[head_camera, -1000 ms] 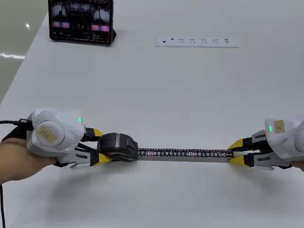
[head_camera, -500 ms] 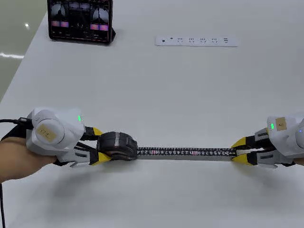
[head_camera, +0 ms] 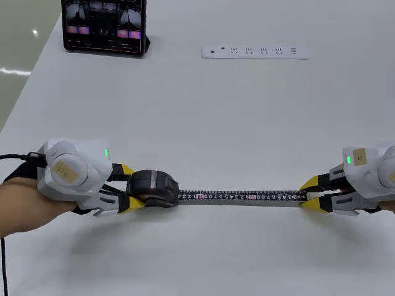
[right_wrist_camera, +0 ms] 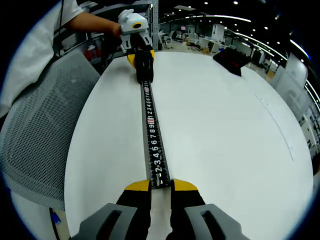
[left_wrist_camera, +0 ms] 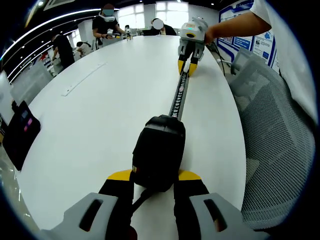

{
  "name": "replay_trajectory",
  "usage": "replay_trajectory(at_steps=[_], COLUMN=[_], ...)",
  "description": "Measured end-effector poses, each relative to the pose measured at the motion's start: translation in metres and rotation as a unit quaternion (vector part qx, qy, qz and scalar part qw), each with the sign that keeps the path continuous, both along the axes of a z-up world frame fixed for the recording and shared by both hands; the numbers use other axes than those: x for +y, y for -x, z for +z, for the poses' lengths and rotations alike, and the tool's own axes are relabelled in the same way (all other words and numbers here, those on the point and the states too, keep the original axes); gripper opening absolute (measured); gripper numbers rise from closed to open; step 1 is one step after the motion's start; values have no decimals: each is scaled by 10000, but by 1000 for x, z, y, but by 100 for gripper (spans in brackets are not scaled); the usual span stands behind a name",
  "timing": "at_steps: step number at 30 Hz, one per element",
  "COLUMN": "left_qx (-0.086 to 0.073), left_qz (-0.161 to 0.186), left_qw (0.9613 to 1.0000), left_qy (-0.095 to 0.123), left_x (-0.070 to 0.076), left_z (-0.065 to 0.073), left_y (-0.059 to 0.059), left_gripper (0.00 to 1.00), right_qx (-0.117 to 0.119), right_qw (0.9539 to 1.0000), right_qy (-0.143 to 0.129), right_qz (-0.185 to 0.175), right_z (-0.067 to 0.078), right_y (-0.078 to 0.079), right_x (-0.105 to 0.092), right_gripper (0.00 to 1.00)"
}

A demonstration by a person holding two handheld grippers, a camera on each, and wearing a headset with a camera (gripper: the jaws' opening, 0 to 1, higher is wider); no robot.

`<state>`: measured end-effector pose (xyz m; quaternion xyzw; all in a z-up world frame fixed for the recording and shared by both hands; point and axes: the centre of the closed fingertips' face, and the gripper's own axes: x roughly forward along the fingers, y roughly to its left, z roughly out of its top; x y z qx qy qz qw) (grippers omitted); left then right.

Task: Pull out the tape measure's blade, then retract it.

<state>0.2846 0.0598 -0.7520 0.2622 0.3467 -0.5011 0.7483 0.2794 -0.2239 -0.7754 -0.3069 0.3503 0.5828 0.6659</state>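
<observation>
**A:** What is lying nearest in the head view?

**B:** The tape measure [head_camera: 154, 188], black-cased, is resting on the white surface [head_camera: 203, 123] at about 8 o'clock. The left gripper [head_camera: 130, 188] is clasping it from the 9 o'clock side. Its yellow-tipped fingers [left_wrist_camera: 120, 175] are pressing against both flanks of the case. A hand [head_camera: 21, 206] is holding that gripper's body.

**A:** And the tape itself?

**B:** The blade [head_camera: 241, 197] is lying drawn out flat on the surface, running from the case toward 3 o'clock with its numerals facing up. Its free end is sitting between the fingers [right_wrist_camera: 186, 185] of the right gripper [head_camera: 310, 193], which are pinching it at about 4 o'clock.

**A:** What is lying farther off?

**B:** A white power strip [head_camera: 255, 52] is lying flat at 1 o'clock, well apart from the blade. A dark tablet [head_camera: 103, 26] with a lit screen is standing propped at 11 o'clock.

**A:** What is the left gripper view adding?

**B:** A mesh chair [left_wrist_camera: 280, 130] is standing beside the surface at 3 o'clock. Other people [left_wrist_camera: 107, 22] are standing beyond the far end of the surface at 12 o'clock.
</observation>
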Motion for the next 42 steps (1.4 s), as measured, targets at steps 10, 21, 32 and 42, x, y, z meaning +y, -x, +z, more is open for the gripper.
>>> replay_trajectory(at_steps=[10,21,32,42], left_qx=[9,-25,52,89], left_qz=[-6,6,78,302], left_qw=[10000,10000,10000,9991], left_qy=[-34,-55,1,273], left_x=[-1,-1,0,1], left_z=[0,2,3,10], left_y=[1,1,1,-1], left_gripper=[25,26,34,47], right_qx=[-3,-27,-31,311], right_qw=[10000,9999,9998,9950], right_qy=[52,86,27,-472], right_qz=[-27,-74,-184,-824], right_z=[0,0,4,12], right_y=[-1,-1,-1,-2], right_x=[-1,-1,2,10], right_gripper=[11,17,20,39])
